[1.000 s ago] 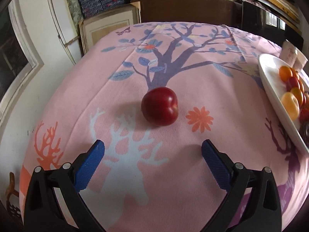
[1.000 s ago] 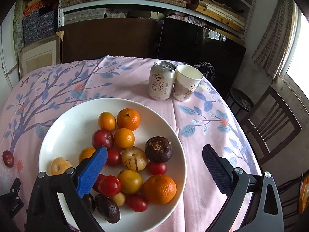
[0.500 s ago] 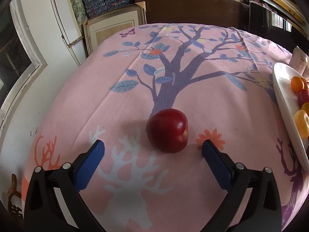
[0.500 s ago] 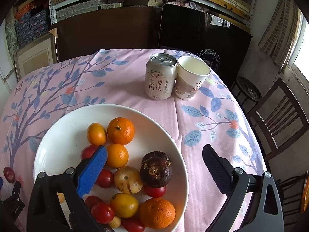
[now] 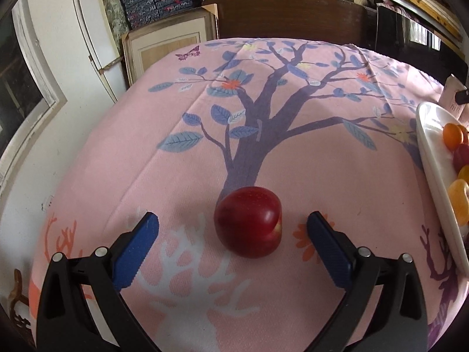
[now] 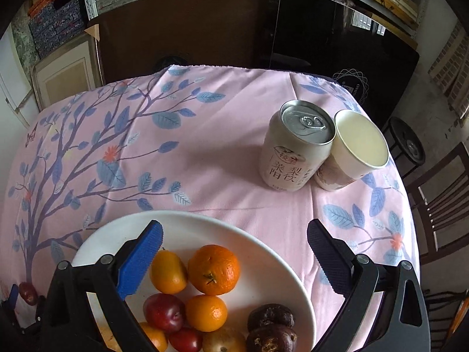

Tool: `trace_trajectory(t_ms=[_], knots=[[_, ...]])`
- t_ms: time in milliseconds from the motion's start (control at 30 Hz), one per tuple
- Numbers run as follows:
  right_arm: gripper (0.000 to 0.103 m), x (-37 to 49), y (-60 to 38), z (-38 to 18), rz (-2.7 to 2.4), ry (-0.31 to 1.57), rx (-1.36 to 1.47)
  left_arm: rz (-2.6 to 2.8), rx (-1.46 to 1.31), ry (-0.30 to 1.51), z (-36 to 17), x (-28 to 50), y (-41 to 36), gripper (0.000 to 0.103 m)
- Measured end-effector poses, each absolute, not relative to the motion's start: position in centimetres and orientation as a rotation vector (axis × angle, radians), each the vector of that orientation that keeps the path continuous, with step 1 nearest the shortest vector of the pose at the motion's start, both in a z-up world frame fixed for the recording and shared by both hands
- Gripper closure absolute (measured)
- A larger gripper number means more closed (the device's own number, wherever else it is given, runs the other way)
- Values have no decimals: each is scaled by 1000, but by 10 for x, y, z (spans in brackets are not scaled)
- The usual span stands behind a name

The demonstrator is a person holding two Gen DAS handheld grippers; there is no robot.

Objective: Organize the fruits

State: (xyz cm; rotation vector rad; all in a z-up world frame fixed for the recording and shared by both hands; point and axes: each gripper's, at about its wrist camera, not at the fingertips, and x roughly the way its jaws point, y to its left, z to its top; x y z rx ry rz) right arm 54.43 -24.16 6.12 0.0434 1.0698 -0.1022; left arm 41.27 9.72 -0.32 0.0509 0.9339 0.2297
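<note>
A dark red, glossy round plum [image 5: 248, 221] sits by itself on the pink tablecloth printed with a purple tree and blue leaves [image 5: 181, 176], right at the foot of the printed trunk and partly over a white deer shape. The left gripper [image 5: 233, 228] is low over the cloth with its blue-padded fingers [image 5: 137, 243] spread wide, one on either side of the plum; neither pad touches the fruit, and there is bare cloth showing on both sides (a little more on the left side than on the right). An orange printed flower peeks out between the plum and the right-hand pad.

Off to the right of that, the wide white ceramic plate [image 6: 263, 252] holds the rest of the fruit: a large orange mandarin [image 6: 214, 268], a smaller oval orange fruit [image 6: 168, 272] beside it, another small mandarin [image 6: 206, 312], a red plum [image 6: 164, 312] and some wrinkled dark brown fruits [image 6: 269, 315] near the plate's right side. The right gripper [image 6: 234, 242] hangs above the plate's far rim, its jaws released and wide apart, holding nothing.

Beyond the plate stand a pale beverage can with a silver pull-tab top [image 6: 296, 149] and a white paper cup [image 6: 354, 152], touching each other. The lone plum also shows small at the far left edge of the right wrist view.
</note>
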Motion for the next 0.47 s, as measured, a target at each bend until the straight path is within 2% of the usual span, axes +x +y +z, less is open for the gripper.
trace_trajectory(t_ms=[233,467], knots=[[4,511,-244,47,-126,1069,46,196,-13,944,-5,413,106,4],[4,450,-243,57,-96,999,78,183,-14,941,-6,414,107,4]])
